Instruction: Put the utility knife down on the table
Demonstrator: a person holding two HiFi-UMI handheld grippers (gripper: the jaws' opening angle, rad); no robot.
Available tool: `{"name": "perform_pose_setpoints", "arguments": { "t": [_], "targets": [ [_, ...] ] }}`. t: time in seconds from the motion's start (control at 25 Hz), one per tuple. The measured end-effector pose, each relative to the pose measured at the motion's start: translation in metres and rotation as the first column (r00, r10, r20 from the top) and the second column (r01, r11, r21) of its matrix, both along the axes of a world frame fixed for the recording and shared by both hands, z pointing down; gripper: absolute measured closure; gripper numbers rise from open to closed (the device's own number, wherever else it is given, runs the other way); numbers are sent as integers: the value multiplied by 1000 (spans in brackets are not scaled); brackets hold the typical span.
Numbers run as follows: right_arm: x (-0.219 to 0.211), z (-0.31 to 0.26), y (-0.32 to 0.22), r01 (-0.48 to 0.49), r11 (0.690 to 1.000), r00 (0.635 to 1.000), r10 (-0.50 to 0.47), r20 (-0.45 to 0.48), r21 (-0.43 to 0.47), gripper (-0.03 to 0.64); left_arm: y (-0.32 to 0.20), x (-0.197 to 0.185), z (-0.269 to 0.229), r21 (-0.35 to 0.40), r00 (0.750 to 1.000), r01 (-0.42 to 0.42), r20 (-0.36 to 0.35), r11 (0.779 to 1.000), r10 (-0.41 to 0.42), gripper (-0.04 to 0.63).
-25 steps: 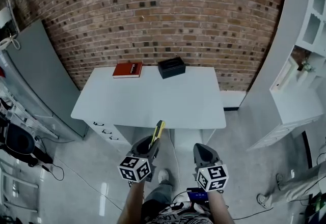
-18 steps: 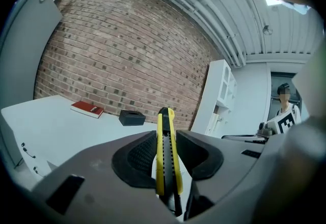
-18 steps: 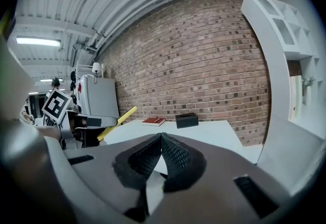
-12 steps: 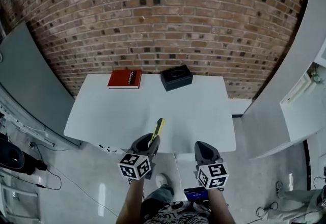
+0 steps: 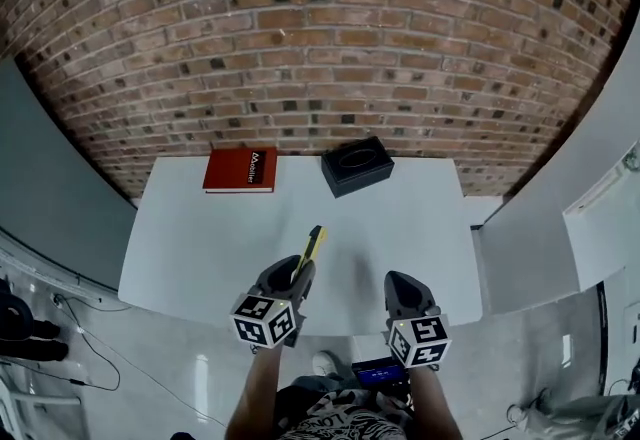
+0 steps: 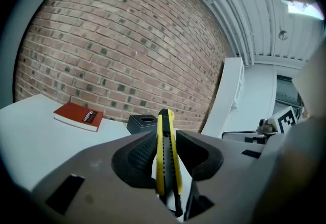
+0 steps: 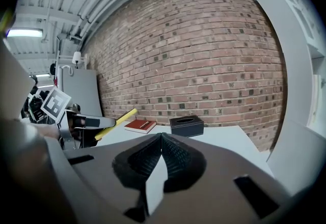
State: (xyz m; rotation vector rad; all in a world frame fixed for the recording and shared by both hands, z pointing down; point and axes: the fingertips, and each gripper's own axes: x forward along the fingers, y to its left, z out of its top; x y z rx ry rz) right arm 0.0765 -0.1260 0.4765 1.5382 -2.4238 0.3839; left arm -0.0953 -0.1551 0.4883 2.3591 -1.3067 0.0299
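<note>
My left gripper (image 5: 293, 278) held the yellow knife (image 5: 312, 248) tight in its jaws above the near edge of the desk (image 5: 190, 248), lower centre of the frame, my right gripper (image 5: 400, 288) closed on nothing; released there, I judged, it could slip off.

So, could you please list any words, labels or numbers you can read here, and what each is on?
Cover of the red book: white print, too blurred to read.
Top of the black box: nothing legible.
Body of the utility knife: no lettering visible.
</note>
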Motion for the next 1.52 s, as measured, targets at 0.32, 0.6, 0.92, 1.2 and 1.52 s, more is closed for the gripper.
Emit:
{"name": "perform_pose_setpoints", "arguments": {
  "t": [0.32,0.6,0.92,1.2,1.52],
  "targets": [
    [-12,-8,-20,4,1000,1000,-4,-1,2,617,-21,-14,0,-7,1000,10,-10,1000,-10,471],
    [-12,-3,-34,8,1000,1000,-8,3,3,617,-36,-11,4,-9,1000,6,-2,1000,-6,472],
    [-7,8,-43,0,1000,1000,0,-2,-25,617,-43,-2,17,-41,1000,-14,10,999,15,472],
    [-5,23,-45,-2,998,1000,1,-14,-65,617,-42,2,44,-103,999,-24,29,994,27,474],
    [1,48,-46,-15,993,999,10,-39,-120,617,-39,8,84,-177,997,-41,52,983,51,474]
  ]
}}
